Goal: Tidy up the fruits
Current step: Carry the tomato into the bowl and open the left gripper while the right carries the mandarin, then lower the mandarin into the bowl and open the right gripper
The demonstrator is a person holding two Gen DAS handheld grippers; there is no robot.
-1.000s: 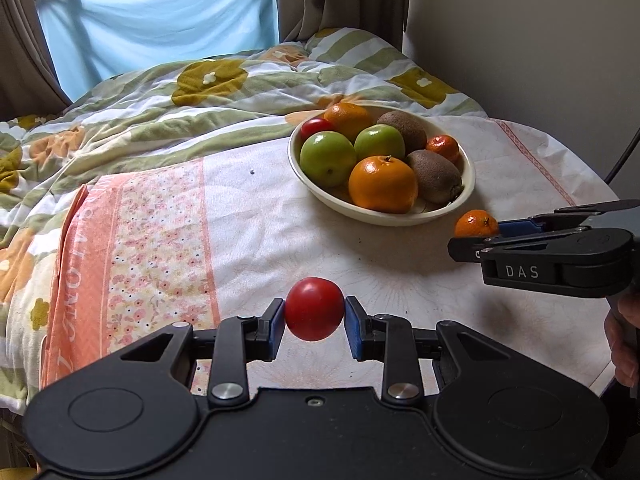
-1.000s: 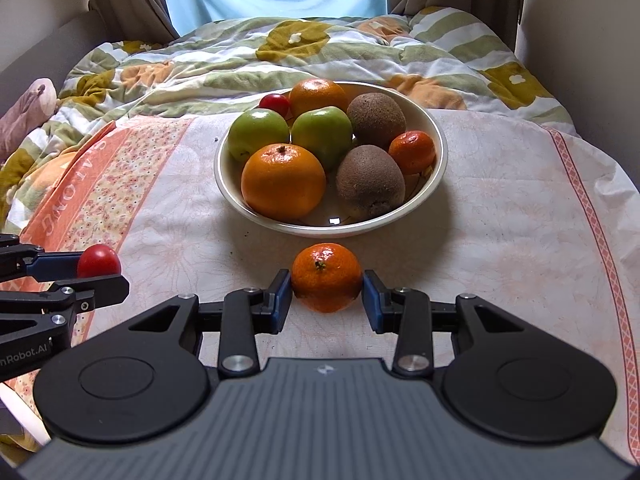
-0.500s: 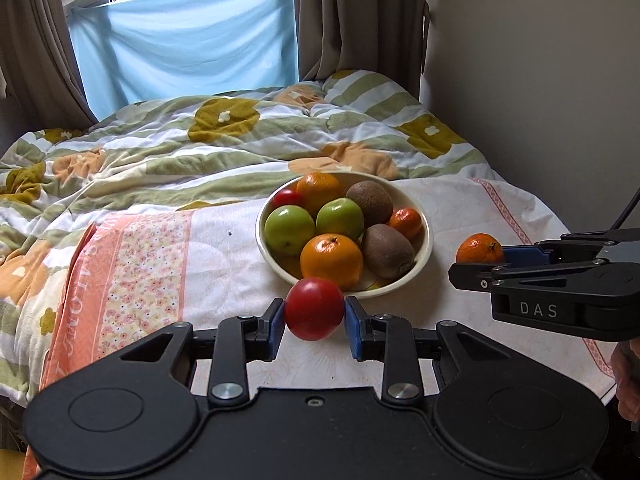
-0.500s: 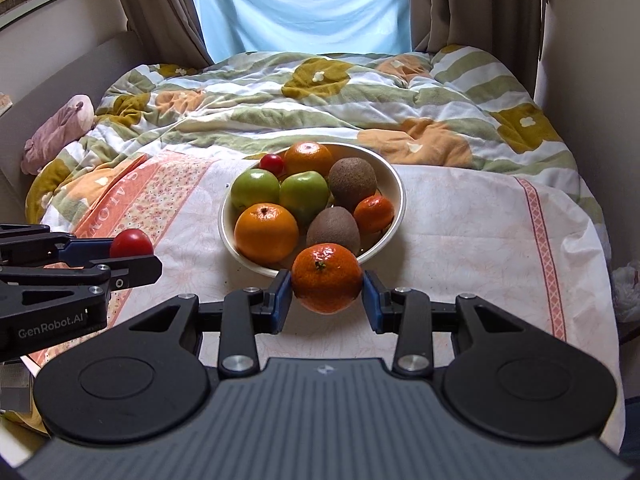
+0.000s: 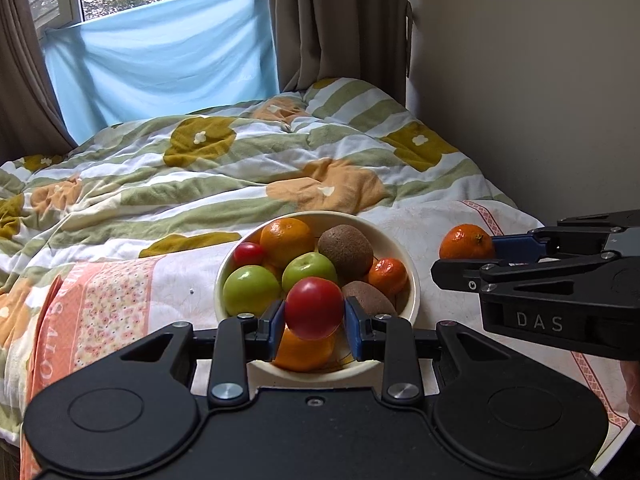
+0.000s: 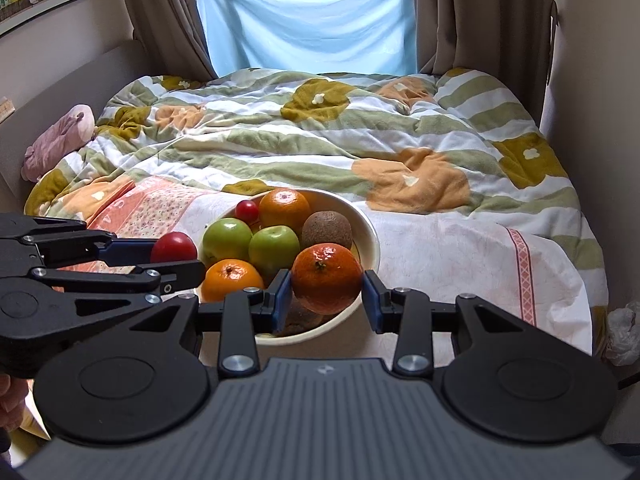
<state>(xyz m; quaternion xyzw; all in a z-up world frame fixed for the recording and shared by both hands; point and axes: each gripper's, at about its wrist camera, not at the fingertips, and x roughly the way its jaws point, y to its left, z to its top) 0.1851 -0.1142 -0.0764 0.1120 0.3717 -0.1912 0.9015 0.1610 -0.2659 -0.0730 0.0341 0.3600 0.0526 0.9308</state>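
The left gripper (image 5: 314, 314) is matte black plastic; two round discs flank its body, silver screws cap the link arms, and blue pads (image 5: 277, 326) line its fingers; seen from the side it bears small white lettering near its rear. The right gripper (image 6: 326, 290) is alike, with a ribbed grey top plate; its flank reads "DAS" in pale letters; bare skin (image 5: 633, 390) shows behind it.

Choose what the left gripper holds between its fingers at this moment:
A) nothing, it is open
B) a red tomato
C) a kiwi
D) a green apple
B: in the left wrist view, the left gripper is shut on the red tomato, raised in front of the bowl.
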